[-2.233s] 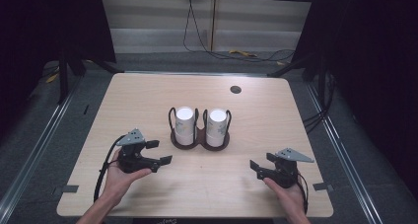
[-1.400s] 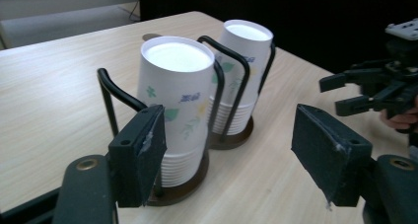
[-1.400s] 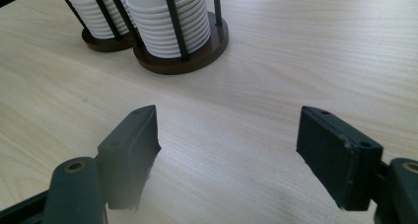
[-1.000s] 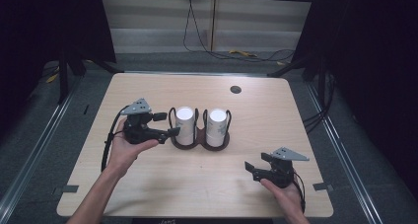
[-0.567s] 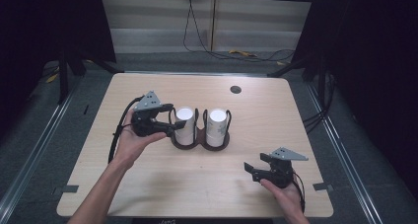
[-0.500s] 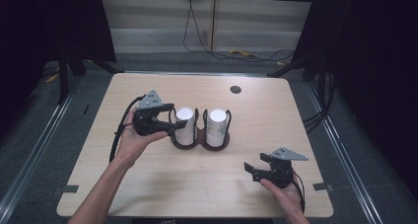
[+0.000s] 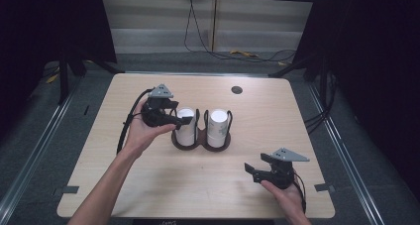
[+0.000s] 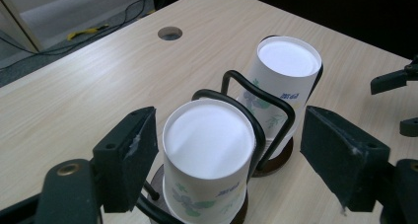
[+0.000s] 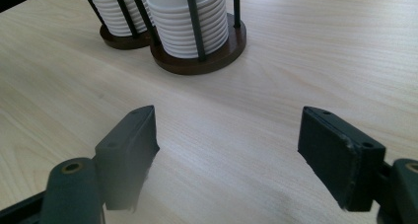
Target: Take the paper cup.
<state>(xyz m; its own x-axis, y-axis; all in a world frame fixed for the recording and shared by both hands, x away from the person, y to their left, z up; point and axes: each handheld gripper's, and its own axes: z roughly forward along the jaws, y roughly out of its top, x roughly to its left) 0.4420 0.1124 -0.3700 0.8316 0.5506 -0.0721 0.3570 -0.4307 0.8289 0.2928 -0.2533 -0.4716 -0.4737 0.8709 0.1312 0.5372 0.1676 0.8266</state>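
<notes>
Left gripper (image 7: 174, 119) has come up from the near-left table edge over the last couple of seconds and now sits at the left stack of paper cups (image 7: 185, 127). Jaws spread wide, one either side of the top cup (image 8: 208, 155), not touching it yet. So: reach done, grasp not started. My read is the next move is to close on that top cup and lift it clear of the wire cup holder (image 7: 200, 136); the black wire loop (image 8: 256, 105) sits close to the right jaw's path, so it could snag.

The holder stands mid-table, and the right stack (image 7: 218, 127) is untouched beside it.

Right gripper (image 7: 257, 169) has barely moved, parked near the front-right of the table (image 7: 297, 111), jaws released and empty, pointing towards the holder base (image 9: 197, 61).
</notes>
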